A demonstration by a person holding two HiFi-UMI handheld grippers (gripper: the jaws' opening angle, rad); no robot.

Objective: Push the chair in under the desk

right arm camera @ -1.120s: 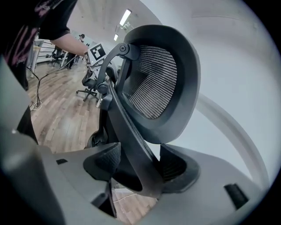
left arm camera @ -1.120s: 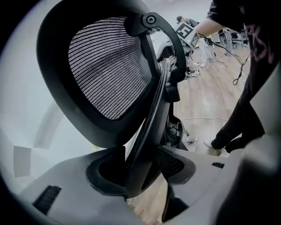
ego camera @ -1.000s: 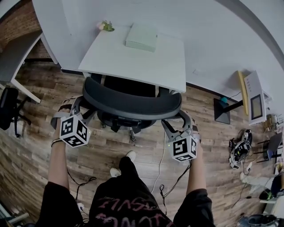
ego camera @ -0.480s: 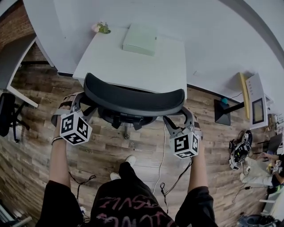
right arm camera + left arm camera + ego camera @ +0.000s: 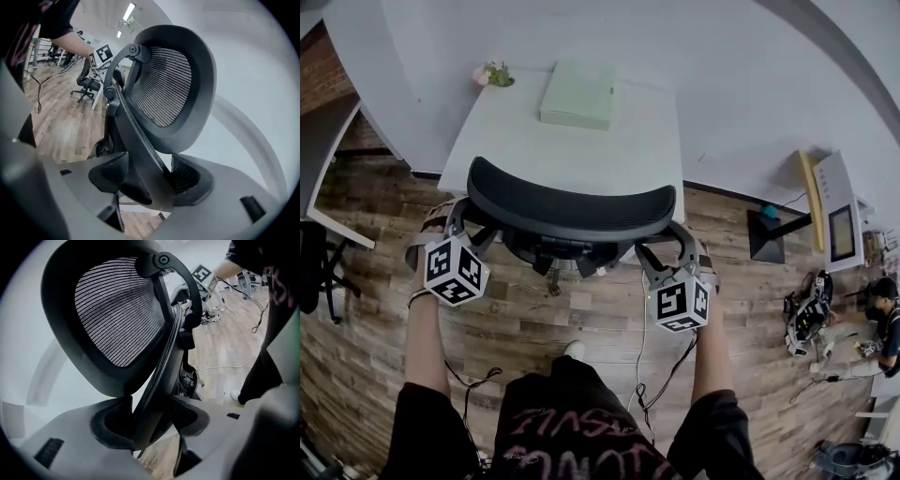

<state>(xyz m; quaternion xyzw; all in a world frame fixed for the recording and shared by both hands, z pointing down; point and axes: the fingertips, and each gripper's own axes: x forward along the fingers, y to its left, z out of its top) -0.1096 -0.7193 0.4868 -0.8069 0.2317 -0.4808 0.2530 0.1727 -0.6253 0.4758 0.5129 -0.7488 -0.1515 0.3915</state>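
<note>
The black mesh-backed office chair [image 5: 572,211] stands at the near edge of the white desk [image 5: 609,150], its seat mostly hidden under the desktop. My left gripper [image 5: 472,225] is shut on the left side of the chair's back frame, and my right gripper [image 5: 664,248] is shut on the right side. In the left gripper view the chair's dark frame bar [image 5: 157,376] runs down between the jaws of the gripper [image 5: 147,420], with the mesh backrest [image 5: 117,310] above. The right gripper view mirrors this: the mesh backrest [image 5: 164,84] looms above, and the gripper [image 5: 150,180] clamps the frame bar [image 5: 140,140].
A pale green box [image 5: 577,94] and a small flower pot [image 5: 492,75] sit on the desk by the white wall. Another desk [image 5: 323,150] and a dark chair [image 5: 309,267] are at left. A cable [image 5: 642,319] crosses the wood floor. Equipment [image 5: 830,216] and a person [image 5: 881,323] are at right.
The chair has rolled forward toward the desk with both grippers holding it. Its seat has gone under the desktop and the backrest now sits close to the desk edge.
</note>
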